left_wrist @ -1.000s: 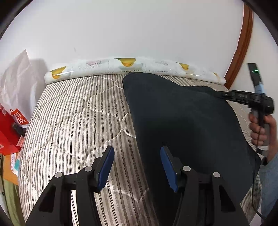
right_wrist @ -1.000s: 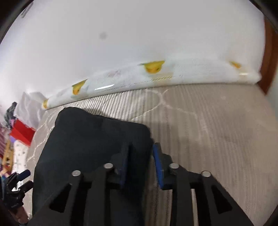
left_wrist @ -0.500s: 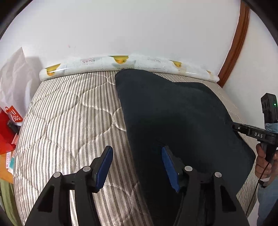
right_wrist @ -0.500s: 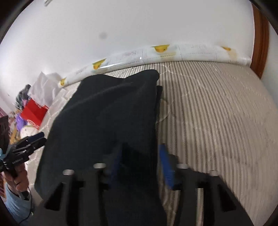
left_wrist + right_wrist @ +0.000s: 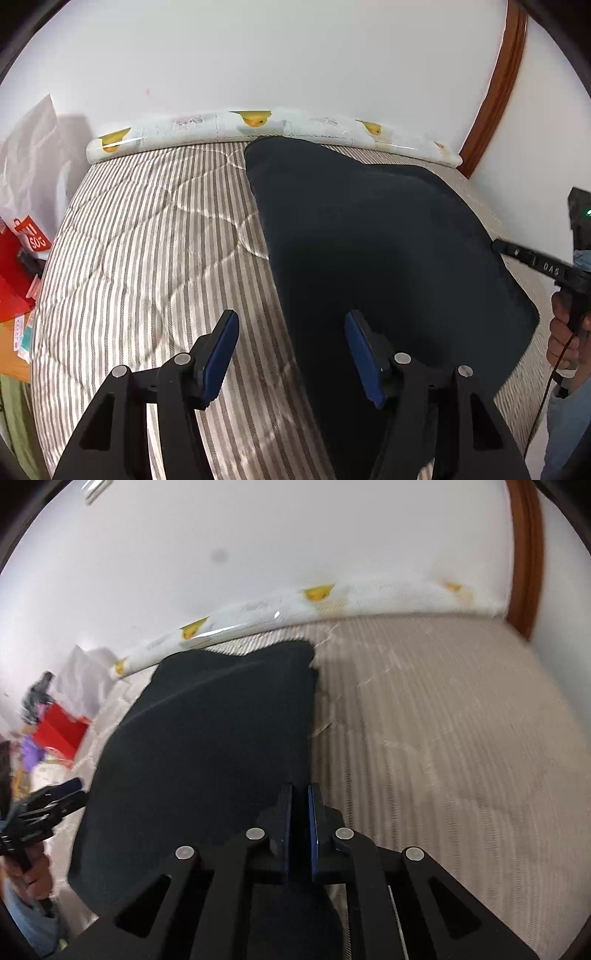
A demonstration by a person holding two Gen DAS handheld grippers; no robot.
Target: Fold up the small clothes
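A dark navy garment [image 5: 369, 240] lies spread on the striped bed [image 5: 147, 240]. My left gripper [image 5: 291, 317] hovers open over the garment's near left edge, one pad above the quilt and the other above the cloth, gripping nothing. In the right wrist view my right gripper [image 5: 300, 788] has its jaws closing to a thin slit, with the right edge of the garment [image 5: 214, 738] pinched between the pads. The right gripper [image 5: 495, 245] also shows at the garment's right side in the left wrist view. The left gripper [image 5: 70, 790] appears at the far left.
A white bolster [image 5: 258, 125] with yellow prints runs along the wall at the bed's far end. A red bag [image 5: 14, 273] and papers sit off the bed's left side. A brown door frame [image 5: 498, 85] stands at the right. Bare quilt [image 5: 443, 738] lies right of the garment.
The right gripper travelled along the garment's right edge toward the near side and closed on it. The left gripper stayed open in about the same place.
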